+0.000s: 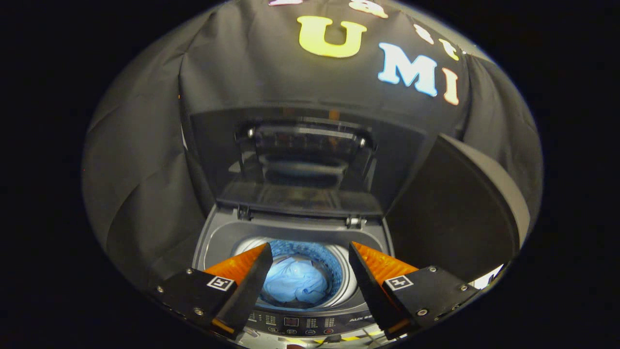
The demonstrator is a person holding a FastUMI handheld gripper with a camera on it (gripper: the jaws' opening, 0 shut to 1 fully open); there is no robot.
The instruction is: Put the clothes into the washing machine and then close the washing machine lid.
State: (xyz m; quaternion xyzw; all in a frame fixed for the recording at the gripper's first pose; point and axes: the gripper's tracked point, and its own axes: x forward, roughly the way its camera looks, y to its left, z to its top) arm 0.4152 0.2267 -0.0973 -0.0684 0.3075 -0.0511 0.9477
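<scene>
While the pale blue clothes (295, 283) already lie inside the washing machine (295, 232) drum, the hand-held gripper (307, 252) hovers above that drum, spread wide and empty, so the upright lid (302, 165) behind the drum probably needs a gentle forward pull downward.

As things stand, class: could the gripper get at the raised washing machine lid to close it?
Probably yes. The gripper is open and holds nothing, above the drum with the cloth inside; the lid stands upright beyond the fingers, nothing between.
</scene>
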